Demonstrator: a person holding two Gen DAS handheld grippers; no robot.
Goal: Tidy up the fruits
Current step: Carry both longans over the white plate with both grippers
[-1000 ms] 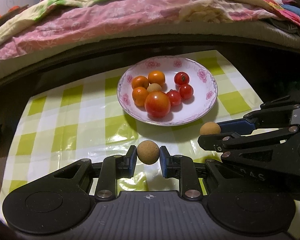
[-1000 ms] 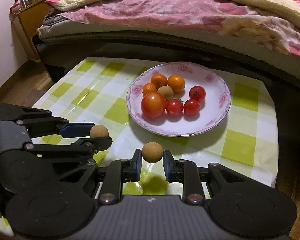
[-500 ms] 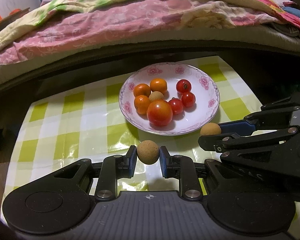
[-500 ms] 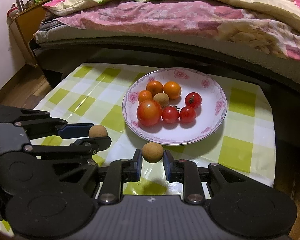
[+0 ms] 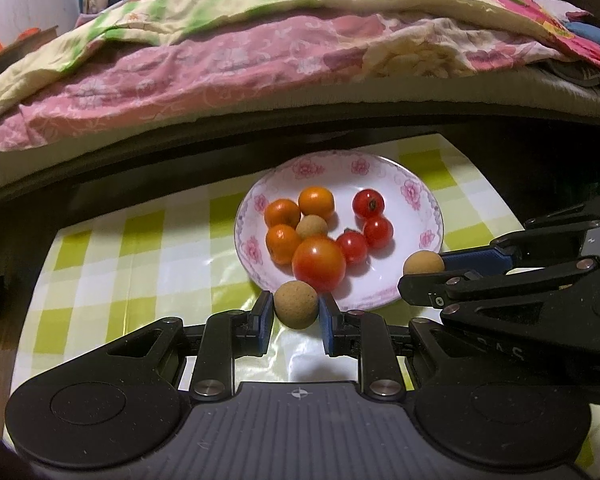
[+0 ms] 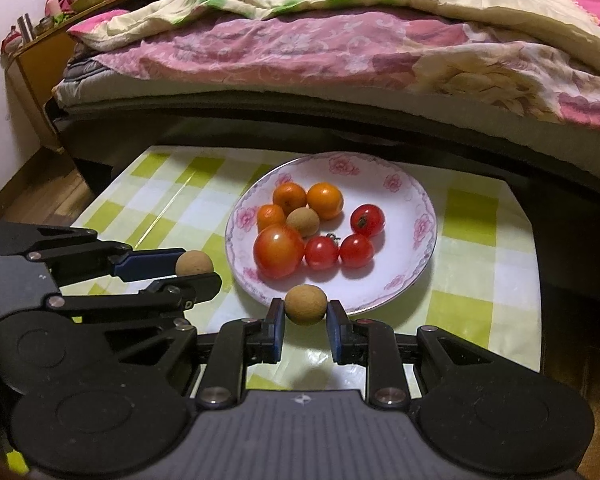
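A white plate with a pink flower rim (image 5: 416, 192) (image 6: 424, 200) sits on the green-checked tablecloth. It holds three small oranges, a large tomato (image 5: 318, 265) (image 6: 278, 251), three cherry tomatoes and one brown longan (image 5: 311, 227) (image 6: 303, 221). My left gripper (image 5: 295, 312) is shut on a brown longan (image 5: 295, 305) just in front of the plate's near rim; it also shows in the right wrist view (image 6: 196, 270). My right gripper (image 6: 305, 312) is shut on another brown longan (image 6: 305, 305), held above the plate's near edge; it also shows in the left wrist view (image 5: 422, 270).
The checked table (image 5: 140, 256) (image 6: 480, 260) stands close in front of a bed (image 5: 260, 60) with pink and yellow quilts. The table's right edge drops to a wooden floor (image 6: 572, 360). A wooden nightstand (image 6: 36, 64) stands at the far left.
Both grippers have risen and pulled back a little with their longans; the plate now appears smaller and lower in both views. Neither grip has changed.
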